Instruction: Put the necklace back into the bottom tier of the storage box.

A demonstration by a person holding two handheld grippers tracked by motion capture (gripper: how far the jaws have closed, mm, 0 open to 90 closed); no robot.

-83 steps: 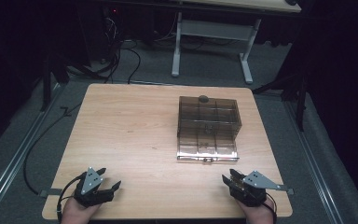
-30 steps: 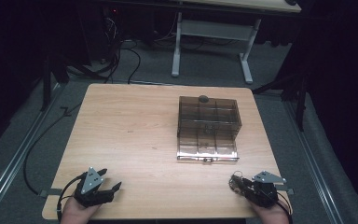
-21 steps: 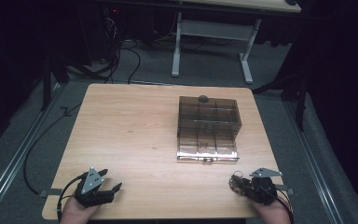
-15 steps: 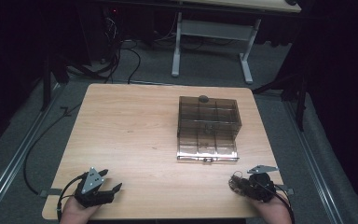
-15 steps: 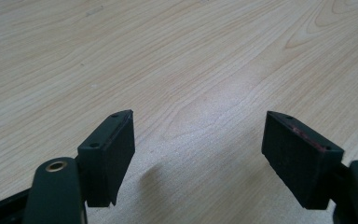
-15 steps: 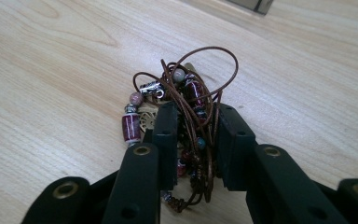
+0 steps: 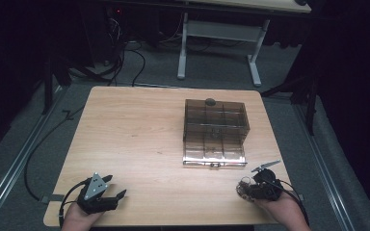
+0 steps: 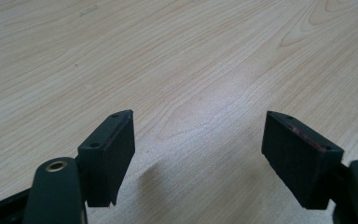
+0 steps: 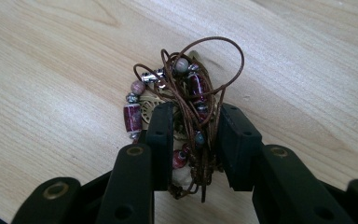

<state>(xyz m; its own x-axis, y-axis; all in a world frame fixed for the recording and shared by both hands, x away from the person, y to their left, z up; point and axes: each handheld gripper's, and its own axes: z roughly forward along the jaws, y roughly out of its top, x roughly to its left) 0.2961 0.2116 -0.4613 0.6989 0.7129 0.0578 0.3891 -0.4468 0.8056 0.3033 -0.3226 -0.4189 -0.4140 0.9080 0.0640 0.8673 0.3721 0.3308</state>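
Right gripper (image 7: 244, 188) sits at the near right corner of the table (image 7: 139, 125) in the high view, held in the person's right hand (image 7: 282, 211), with a small tangle of beads showing at its tip. Left gripper (image 7: 118, 192) rests at the near left corner, in the left hand (image 7: 74, 221), well apart from the other. A smoky clear compartment box (image 7: 215, 132) stands on the right half of the table, between the right gripper and the far edge, with a small dark knob (image 7: 210, 101) at its far side.

From the left gripper view, the left gripper's (image 8: 198, 158) jaws are spread wide over bare wood, with nothing between them.

From the right gripper view, the right gripper (image 9: 193, 123) has a beaded necklace (image 9: 186, 93) bunched between its jaws: brown cord loops, dark red beads and small silver ones. The jaws have just been opening, yet the bundle is pinched between the pads, with most of it spilling beyond the fingertips above the table. Whether its lower end touches the wood I cannot tell.
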